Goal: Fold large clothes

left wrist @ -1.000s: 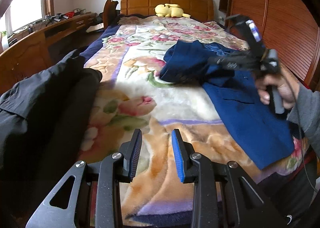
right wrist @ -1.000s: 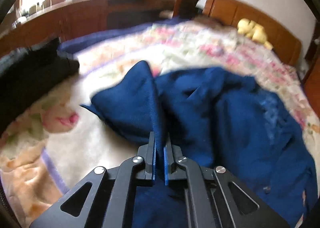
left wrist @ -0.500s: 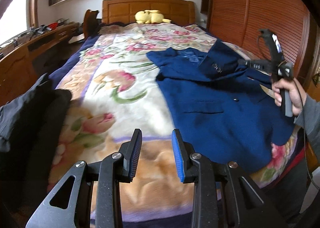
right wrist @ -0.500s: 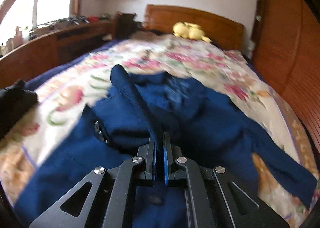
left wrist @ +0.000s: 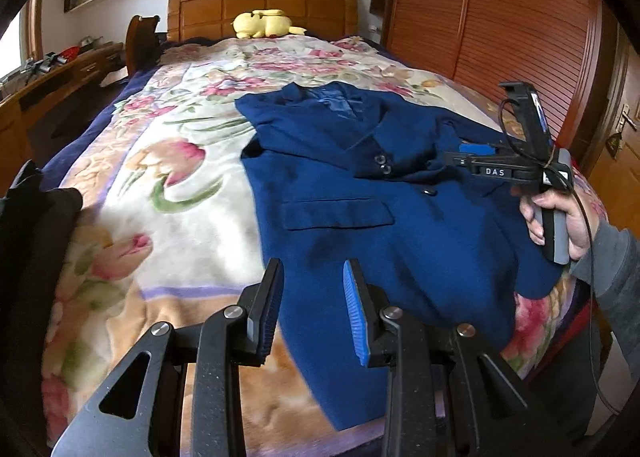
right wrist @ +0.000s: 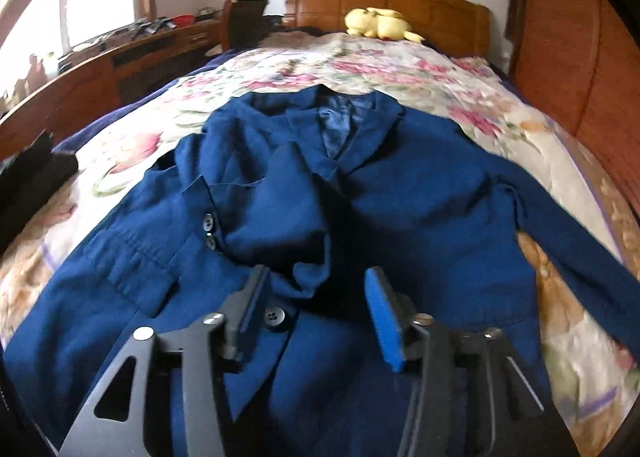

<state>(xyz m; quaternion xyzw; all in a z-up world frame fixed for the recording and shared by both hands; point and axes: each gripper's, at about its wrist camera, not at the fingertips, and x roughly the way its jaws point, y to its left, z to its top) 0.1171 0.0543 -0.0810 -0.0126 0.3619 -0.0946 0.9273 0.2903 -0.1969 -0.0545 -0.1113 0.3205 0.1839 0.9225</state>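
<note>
A navy blue jacket (left wrist: 360,193) lies face up on the floral bed blanket (left wrist: 180,161), collar toward the headboard. Its left sleeve is folded across the chest (right wrist: 276,213), and its other sleeve (right wrist: 576,241) stretches out to the right. My left gripper (left wrist: 312,297) is open and empty, hovering over the jacket's lower hem. My right gripper (right wrist: 316,305) is open and empty just above the jacket's front buttons; it also shows in the left wrist view (left wrist: 476,155), held over the jacket's right side.
Dark clothing (left wrist: 32,225) is piled at the bed's left edge. A yellow plush toy (left wrist: 262,23) lies by the wooden headboard (left wrist: 260,5). A wooden wardrobe (left wrist: 500,25) stands right of the bed; a desk (right wrist: 120,57) runs along the left.
My right gripper carried the jacket's sleeve across to the right, laid it on the chest and opened. The jacket went from bunched to spread flat. My left gripper swung right toward the jacket.
</note>
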